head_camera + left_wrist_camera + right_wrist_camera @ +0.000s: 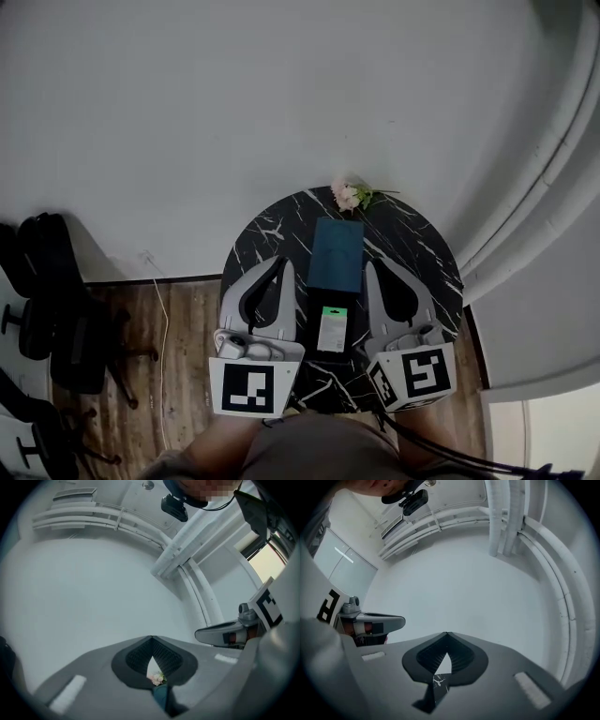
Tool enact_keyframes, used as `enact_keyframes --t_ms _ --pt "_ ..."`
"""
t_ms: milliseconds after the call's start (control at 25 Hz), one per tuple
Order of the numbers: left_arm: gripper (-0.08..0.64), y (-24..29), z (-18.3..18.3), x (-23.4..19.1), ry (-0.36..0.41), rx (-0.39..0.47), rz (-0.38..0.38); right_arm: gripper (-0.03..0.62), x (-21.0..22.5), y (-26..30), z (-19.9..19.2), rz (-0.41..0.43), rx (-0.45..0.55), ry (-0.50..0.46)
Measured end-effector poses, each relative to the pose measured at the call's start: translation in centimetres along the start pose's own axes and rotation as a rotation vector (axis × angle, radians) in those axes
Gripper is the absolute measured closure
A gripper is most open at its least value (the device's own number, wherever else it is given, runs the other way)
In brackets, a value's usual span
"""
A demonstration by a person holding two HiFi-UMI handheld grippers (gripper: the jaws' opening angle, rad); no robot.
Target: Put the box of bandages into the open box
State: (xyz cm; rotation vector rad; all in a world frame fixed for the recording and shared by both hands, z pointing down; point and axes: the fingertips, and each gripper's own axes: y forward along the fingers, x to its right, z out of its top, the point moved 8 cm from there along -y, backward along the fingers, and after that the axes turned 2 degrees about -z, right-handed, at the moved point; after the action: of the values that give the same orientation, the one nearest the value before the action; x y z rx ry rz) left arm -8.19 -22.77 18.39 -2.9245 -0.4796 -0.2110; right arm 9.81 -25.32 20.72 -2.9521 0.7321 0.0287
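Bandage box (332, 328): flat on the black marble worktop (417, 234), low between left gripper (278, 261) and right gripper (372, 266), touching neither. Just beyond it, teal box (336, 253), then flowers (352, 195) at the far rim. Both grippers pinched together at the tips, empty, pointing level toward the white wall.

The box of bandages (332, 328) is small and white with a green top end. It lies flat on the bench (272, 230), between the left fingers (284, 295) and the right fingers (374, 298), touching neither. The open box (336, 253), dark teal and rectangular, lies just beyond it, between the fingertips.
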Motion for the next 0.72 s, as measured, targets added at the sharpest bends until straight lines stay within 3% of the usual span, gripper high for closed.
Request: enact_keyframes --t_ms 720 --pt "0.560 -1.0 -0.1 -0.1 -0.016 0.005 -0.002 0.566 -1.1 -0.9 0.1 0.007 0.004 -0.027"
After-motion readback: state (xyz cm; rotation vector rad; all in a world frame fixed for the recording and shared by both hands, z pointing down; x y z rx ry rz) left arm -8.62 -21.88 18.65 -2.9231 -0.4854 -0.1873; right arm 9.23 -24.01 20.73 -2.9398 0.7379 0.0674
